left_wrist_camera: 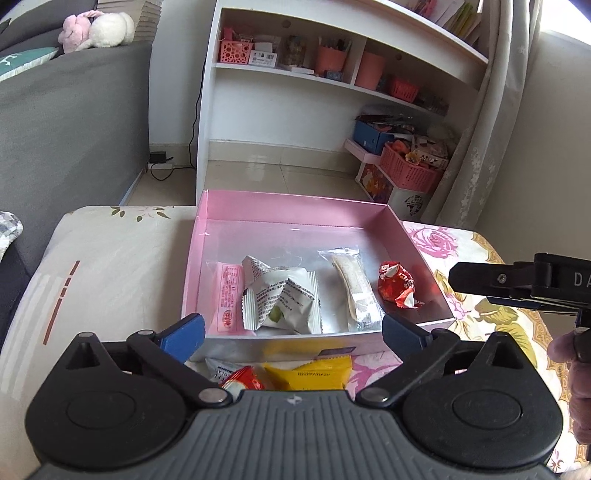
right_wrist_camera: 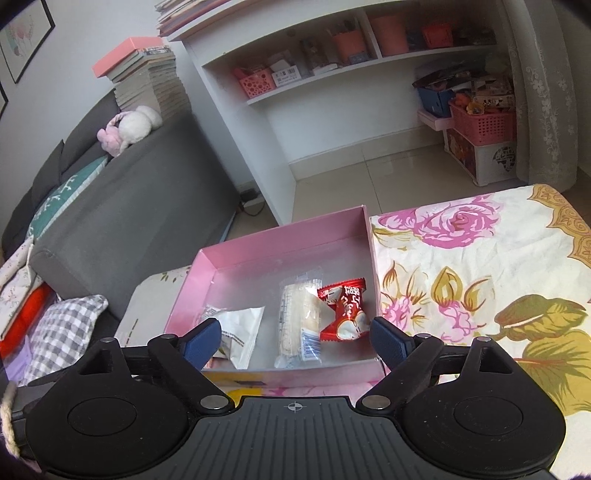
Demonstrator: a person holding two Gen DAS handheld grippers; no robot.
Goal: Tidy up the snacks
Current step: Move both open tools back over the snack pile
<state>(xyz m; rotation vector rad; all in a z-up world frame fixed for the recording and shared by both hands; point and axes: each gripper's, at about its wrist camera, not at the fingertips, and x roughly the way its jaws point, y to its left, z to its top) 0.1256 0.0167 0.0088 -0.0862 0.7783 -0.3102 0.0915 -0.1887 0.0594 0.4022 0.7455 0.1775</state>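
Beyond your table's far edge: white shelf unit point(left_wrist_camera: 280, 96), pink basket point(left_wrist_camera: 410, 171) on floor, grey sofa point(left_wrist_camera: 70, 110) with plush toy point(left_wrist_camera: 98, 31) past left edge.

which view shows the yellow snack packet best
The left wrist view: the yellow packet lies outside the pink box, in front of its near wall, partly behind the gripper body. The right wrist view shows only a yellow sliver there.

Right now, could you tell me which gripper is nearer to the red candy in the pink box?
Right. The right gripper hangs open just above the red candy, which sits by its right finger. The left gripper is open over the box's near wall, with the candy off to its right.
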